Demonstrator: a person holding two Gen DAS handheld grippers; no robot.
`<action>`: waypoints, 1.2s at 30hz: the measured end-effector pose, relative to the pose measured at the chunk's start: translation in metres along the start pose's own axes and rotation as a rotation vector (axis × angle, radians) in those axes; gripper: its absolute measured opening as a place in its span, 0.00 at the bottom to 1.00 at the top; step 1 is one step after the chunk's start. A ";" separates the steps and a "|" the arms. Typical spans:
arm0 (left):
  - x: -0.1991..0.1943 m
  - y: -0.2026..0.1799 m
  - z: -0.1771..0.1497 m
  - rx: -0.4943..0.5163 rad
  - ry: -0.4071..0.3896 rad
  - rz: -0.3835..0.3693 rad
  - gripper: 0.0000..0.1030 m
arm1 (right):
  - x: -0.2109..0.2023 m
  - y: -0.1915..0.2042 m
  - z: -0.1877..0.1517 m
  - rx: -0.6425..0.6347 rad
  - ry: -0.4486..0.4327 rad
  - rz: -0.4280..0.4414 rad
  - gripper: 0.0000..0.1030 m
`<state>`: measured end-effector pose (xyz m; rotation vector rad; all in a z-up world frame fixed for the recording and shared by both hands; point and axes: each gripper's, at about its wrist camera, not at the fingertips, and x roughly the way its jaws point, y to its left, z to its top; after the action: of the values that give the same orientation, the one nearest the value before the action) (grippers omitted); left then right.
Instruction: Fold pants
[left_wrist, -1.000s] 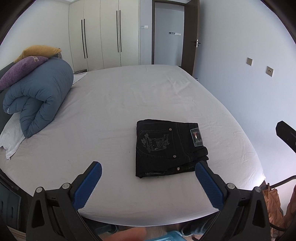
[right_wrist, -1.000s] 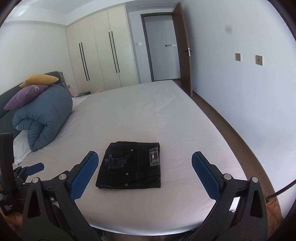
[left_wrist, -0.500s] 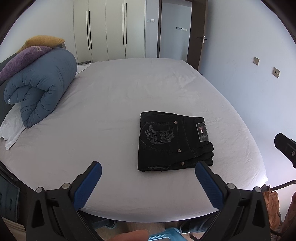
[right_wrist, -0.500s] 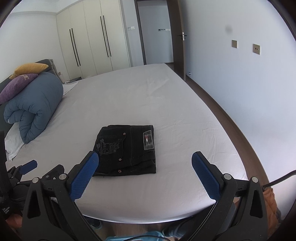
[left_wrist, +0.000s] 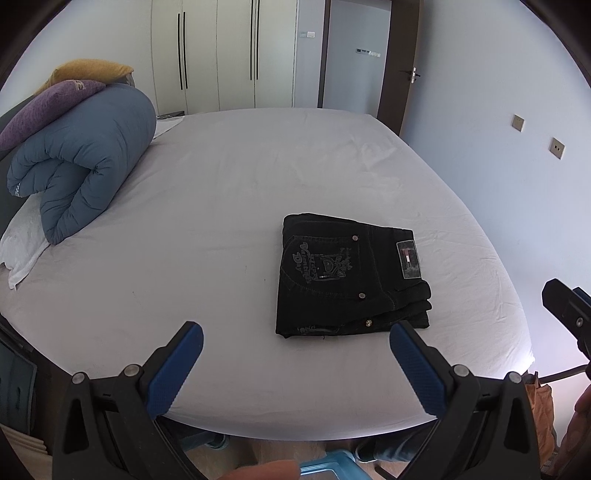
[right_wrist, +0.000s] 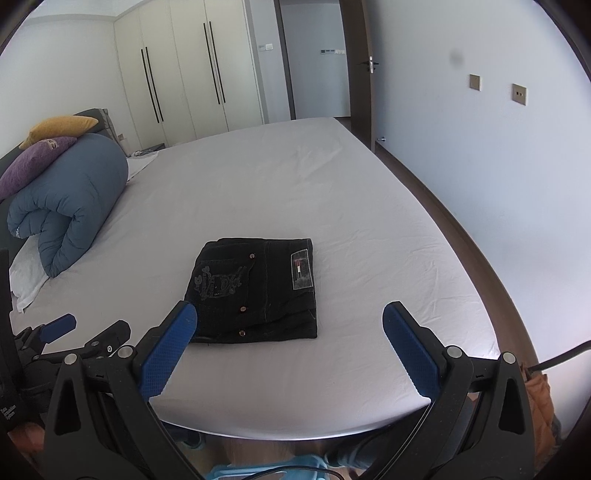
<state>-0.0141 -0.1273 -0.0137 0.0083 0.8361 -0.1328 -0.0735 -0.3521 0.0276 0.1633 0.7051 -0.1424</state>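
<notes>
White bed sheet (left_wrist: 229, 206) carries the black pants (left_wrist: 347, 277), folded into a compact stack near the bed's front edge, ahead of both empty, spread-fingered grippers, nearer the right gripper (right_wrist: 288, 347) than the left gripper (left_wrist: 295, 363), waistband pointing right.

Bedroom: white-sheeted bed (left_wrist: 229, 192), rolled blue duvet (left_wrist: 85, 155) at its left edge, cream wardrobes (right_wrist: 184, 74) behind, pale wall (right_wrist: 480, 147) right, open dark door (right_wrist: 360, 70).
</notes>
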 end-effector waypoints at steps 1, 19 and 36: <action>0.000 0.000 0.000 -0.001 0.000 0.001 1.00 | 0.002 0.000 0.000 0.000 0.003 0.001 1.00; 0.004 0.002 -0.001 -0.001 0.008 -0.002 1.00 | 0.014 0.003 -0.006 0.006 0.026 0.006 1.00; 0.004 0.002 0.000 -0.001 0.008 -0.001 1.00 | 0.017 0.005 -0.010 0.009 0.034 0.010 1.00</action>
<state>-0.0118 -0.1259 -0.0167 0.0075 0.8442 -0.1330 -0.0658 -0.3462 0.0097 0.1779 0.7378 -0.1334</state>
